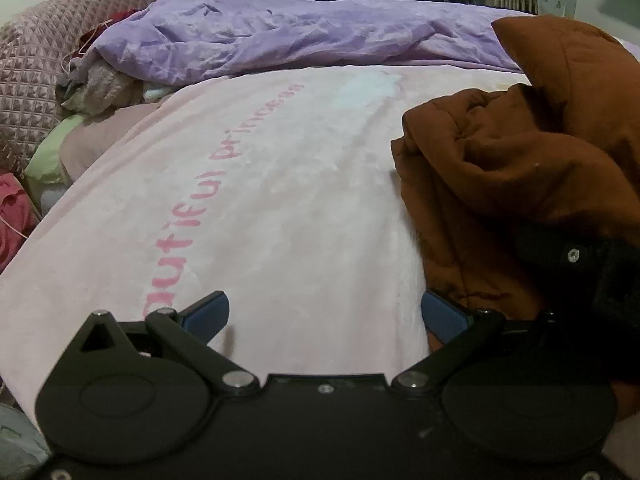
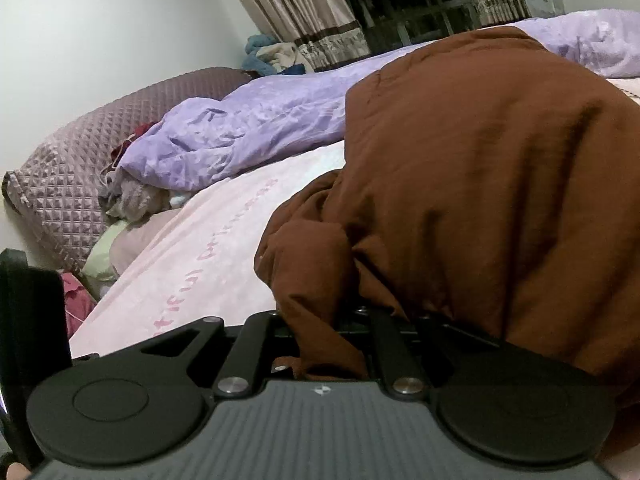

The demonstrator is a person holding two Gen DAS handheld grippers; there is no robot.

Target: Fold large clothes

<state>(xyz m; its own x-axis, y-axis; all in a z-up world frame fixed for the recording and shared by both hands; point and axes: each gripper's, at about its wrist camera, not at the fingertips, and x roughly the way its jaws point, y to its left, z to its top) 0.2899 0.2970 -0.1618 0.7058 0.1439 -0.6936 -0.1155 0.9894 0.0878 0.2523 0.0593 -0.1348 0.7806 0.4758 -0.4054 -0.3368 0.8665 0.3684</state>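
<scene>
The right claw [image 2: 332, 320] is clamped on a bunched fold of the brown padded garment [image 2: 480, 184]; its pads are buried in the cloth, which drapes over the links and rises in a tall hump in front of the camera. The left claw [image 1: 324, 316] stands wide open with nothing between its blue pads [image 1: 206, 314], hovering over the pink blanket [image 1: 260, 200] on the bed, its right-hand pad just beside the garment's near hem. The garment lies crumpled toward the right side of the bed, near its front edge, well short of the purple quilt [image 1: 280, 36] heaped along the far side.

The step in hand looks like spreading the garment flat before any fold. To do it well, the open claw should probably take the loose hem next to it, pinching a single layer rather than a wad. Then both claws can draw apart along the bed's front edge, so the padding lies smooth. The thick cloth may slip, so the grip should sit deep.
</scene>
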